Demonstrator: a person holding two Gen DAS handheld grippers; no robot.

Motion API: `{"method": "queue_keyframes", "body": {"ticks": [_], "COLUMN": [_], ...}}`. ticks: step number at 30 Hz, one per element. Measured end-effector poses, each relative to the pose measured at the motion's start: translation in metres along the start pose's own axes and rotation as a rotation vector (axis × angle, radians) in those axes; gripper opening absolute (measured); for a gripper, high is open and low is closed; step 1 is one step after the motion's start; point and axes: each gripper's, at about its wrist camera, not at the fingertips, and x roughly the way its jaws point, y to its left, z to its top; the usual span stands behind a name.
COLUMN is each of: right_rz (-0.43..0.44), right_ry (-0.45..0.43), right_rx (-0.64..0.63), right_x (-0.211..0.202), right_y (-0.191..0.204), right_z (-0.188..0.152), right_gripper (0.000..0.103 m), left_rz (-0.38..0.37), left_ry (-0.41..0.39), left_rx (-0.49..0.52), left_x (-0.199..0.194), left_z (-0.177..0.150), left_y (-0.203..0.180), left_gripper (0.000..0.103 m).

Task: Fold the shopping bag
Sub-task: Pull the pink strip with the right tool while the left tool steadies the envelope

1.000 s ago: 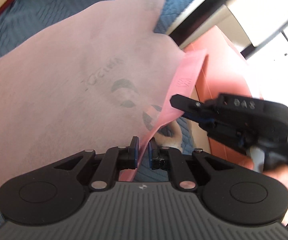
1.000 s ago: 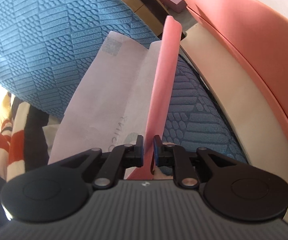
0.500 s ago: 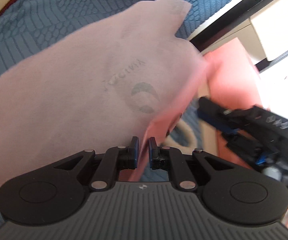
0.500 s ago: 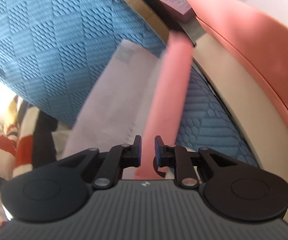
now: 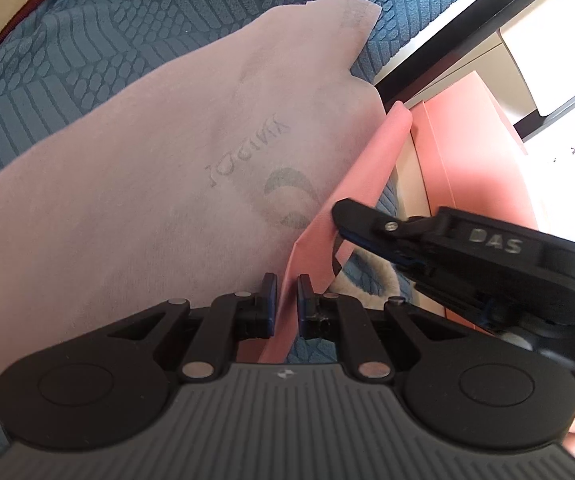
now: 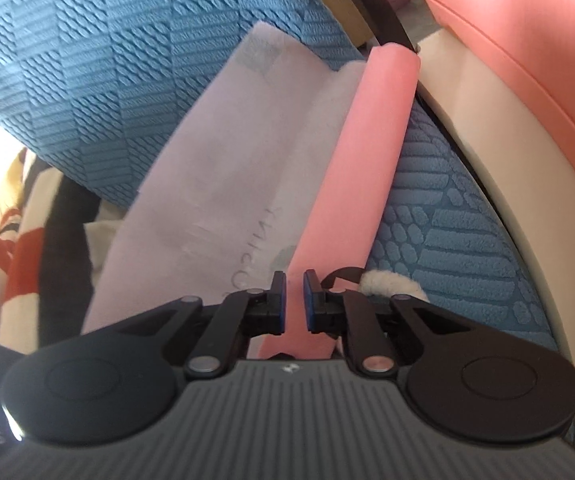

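A pale pink-white non-woven shopping bag (image 5: 147, 180) with a faint printed logo lies spread over a blue textured cover. Along its right edge runs a salmon-pink strip (image 5: 363, 168), raised off the cover. My left gripper (image 5: 286, 300) is shut on the near end of that strip. My right gripper (image 5: 341, 220) comes in from the right and clamps the same strip a little farther along. In the right wrist view the pink strip (image 6: 367, 148) runs between the pads of the right gripper (image 6: 295, 300), whose jaws are closing on it, with the bag (image 6: 223, 152) to its left.
The blue textured cover (image 6: 87, 60) lies under and around the bag. A pink panel (image 5: 475, 152) and a dark frame bar (image 5: 447, 40) stand to the right. A red-striped cloth (image 6: 3, 240) lies at the left, and a white fluffy item (image 6: 387, 282) sits beside the right fingers.
In the left wrist view the right gripper drew off to the right, then came back onto the pink strip. Its jaws widened slightly and narrowed again. The left grip has not changed.
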Motion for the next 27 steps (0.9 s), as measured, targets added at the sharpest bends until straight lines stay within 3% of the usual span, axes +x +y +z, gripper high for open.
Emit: {"method": "queue_keyframes", "body": {"ticks": [8,15,19,27], "right_rz": [-0.028,-0.021,-0.016,-0.008], "right_ry": [0.023,0.033,0.037,0.039], "right_rx": [0.009,0.012,0.021,0.033], "right_x": [0.009,0.011,0.012,0.011], "right_y": [-0.003,-0.005,-0.007,-0.008], "right_z": [-0.002,-0.003,-0.003,-0.002], "right_gripper": [0.007,0.007,0.007,0.007], "left_rz": [0.02,0.008,-0.027,0.06], "left_ry": [-0.054,-0.126,-0.102,-0.034], "left_rx": [0.015,0.105,0.098,0.156], "left_x": [-0.015,-0.041,-0.032,0.004], "left_z": [0.004,0.003,0.003,-0.008], "left_y": [-0.002,-0.015,-0.017,-0.027], "left_gripper": [0.013,0.013,0.013,0.013]}}
